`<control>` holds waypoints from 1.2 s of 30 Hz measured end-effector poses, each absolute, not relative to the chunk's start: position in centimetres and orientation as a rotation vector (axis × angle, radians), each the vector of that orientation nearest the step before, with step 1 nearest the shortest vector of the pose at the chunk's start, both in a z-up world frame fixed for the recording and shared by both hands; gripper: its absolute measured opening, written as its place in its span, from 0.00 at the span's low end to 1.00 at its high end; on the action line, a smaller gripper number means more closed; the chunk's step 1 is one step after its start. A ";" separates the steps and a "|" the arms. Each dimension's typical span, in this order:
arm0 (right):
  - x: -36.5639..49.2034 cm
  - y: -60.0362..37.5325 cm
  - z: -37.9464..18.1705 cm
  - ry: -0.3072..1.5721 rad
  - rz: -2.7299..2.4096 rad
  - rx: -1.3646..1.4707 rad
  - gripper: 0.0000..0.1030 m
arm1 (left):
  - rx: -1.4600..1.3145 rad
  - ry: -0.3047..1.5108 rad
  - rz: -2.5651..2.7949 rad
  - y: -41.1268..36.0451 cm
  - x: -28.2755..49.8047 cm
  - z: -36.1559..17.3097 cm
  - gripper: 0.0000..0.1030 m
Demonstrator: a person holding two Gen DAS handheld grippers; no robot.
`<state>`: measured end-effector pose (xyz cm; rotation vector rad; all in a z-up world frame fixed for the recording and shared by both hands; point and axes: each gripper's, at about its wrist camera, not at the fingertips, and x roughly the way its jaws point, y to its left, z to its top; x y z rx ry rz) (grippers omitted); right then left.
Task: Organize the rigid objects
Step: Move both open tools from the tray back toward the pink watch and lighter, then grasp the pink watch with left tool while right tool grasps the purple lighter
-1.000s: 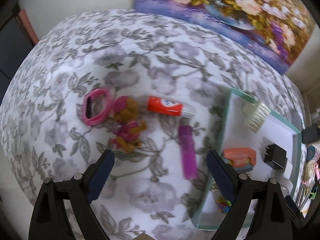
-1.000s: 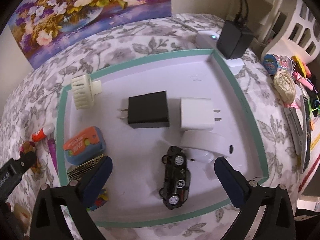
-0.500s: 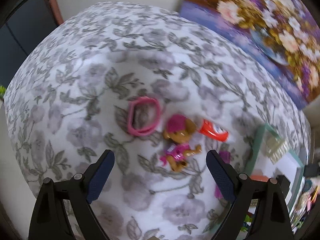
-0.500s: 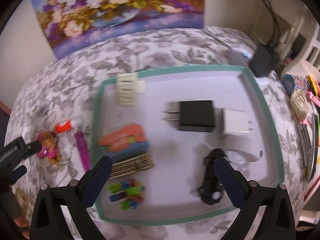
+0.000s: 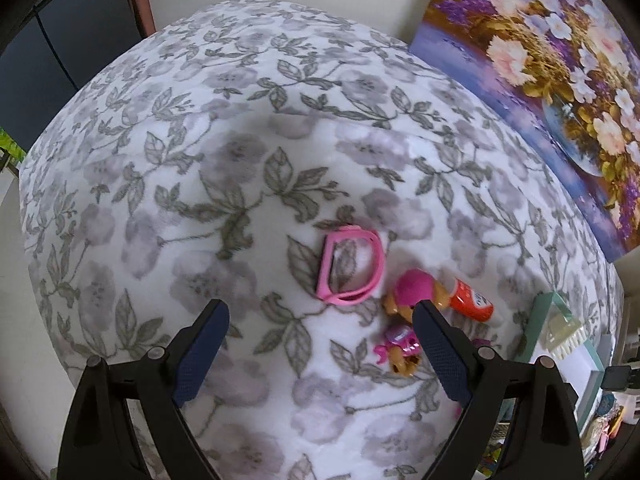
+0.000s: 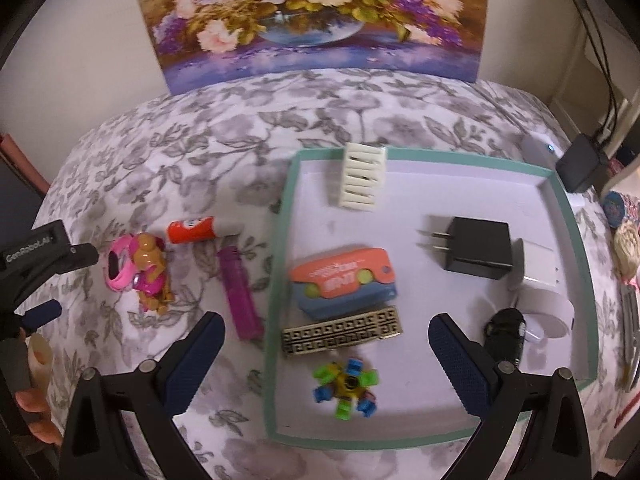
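Observation:
On the flowered cloth lie a pink band [image 5: 350, 266], a pup figure [image 5: 404, 320] and an orange glue stick [image 5: 470, 304]. My left gripper [image 5: 320, 314] hovers open above the cloth just in front of the band, holding nothing. In the right wrist view the teal-rimmed tray [image 6: 280, 240] holds an orange and blue box [image 6: 344, 284], a patterned bar [image 6: 342, 332], a colourful spinner [image 6: 346, 386], a black charger [image 6: 476, 250] and a black toy car [image 6: 506, 332]. My right gripper [image 6: 325, 322] hangs open over the tray's left half. A purple lighter [image 6: 240, 292] lies beside the tray.
A flower painting [image 6: 312, 20] leans against the wall behind the cloth. A white ribbed piece [image 6: 362, 176] and a white charger [image 6: 540, 264] are also in the tray. A black adapter with cables [image 6: 580, 164] and hair accessories [image 6: 626, 248] crowd the right edge.
Both grippers have shifted left. The left view swung off the tray onto the pink band and pup figure. The tray slid right in the right view, and the loose items on the cloth came in.

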<state>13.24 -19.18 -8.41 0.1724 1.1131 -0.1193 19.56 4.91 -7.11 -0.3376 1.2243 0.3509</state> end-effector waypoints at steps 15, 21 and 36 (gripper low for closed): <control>16.2 -15.0 -7.8 1.085 -0.018 0.135 1.00 | -0.361 1.188 0.285 7.6 21.4 -6.5 0.91; 17.9 -13.1 -8.0 1.095 0.026 0.131 0.98 | -0.375 1.205 0.267 8.4 21.9 -7.3 0.90; 20.0 -11.6 -11.2 1.167 0.029 0.113 0.67 | -0.415 1.247 0.247 9.9 22.5 -9.5 0.90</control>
